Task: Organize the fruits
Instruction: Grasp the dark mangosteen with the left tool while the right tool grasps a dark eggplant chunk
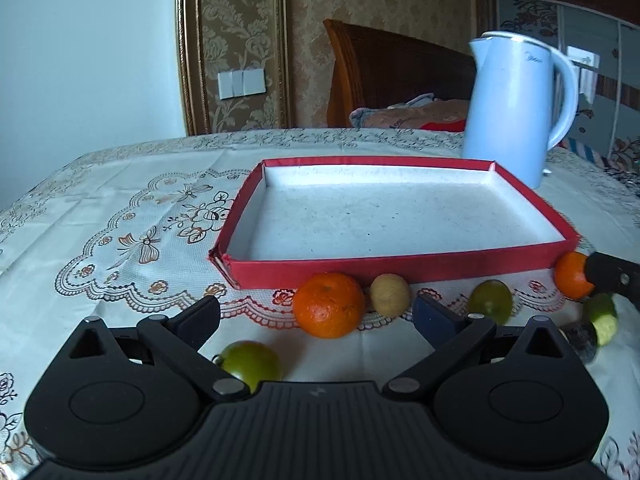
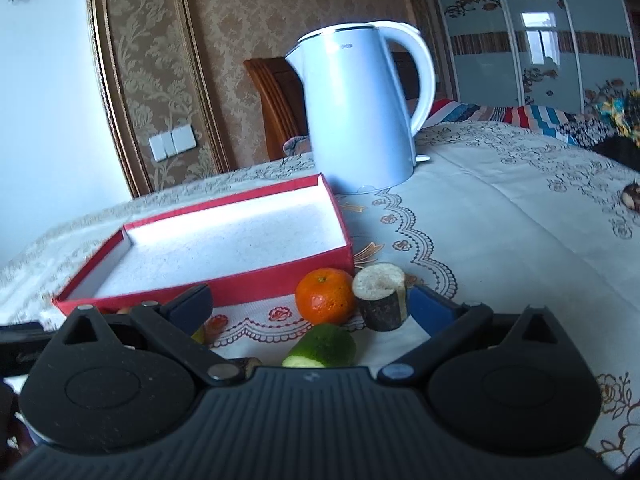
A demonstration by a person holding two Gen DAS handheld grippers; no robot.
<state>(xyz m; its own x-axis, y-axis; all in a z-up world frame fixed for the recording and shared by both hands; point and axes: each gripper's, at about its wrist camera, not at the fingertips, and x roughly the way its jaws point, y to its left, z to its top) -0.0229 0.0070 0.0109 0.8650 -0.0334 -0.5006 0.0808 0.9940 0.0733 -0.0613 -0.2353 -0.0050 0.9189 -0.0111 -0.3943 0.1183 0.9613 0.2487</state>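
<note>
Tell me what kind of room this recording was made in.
Most likely a bedroom in a home. A wooden headboard with bedding stands behind the table, sliding wardrobe doors line the far wall, and a white electric kettle sits on the lace-patterned tablecloth.

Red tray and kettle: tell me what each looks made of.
Red tray: likely cardboard, matte red paper outside, speckled white lining; its near left corner is split and creased like paperboard.
Kettle: probably smooth, slightly glossy plastic, pale blue-white, with soft highlights, a moulded handle and a thin dark band at the lid. A metal shell cannot be ruled out.
</note>
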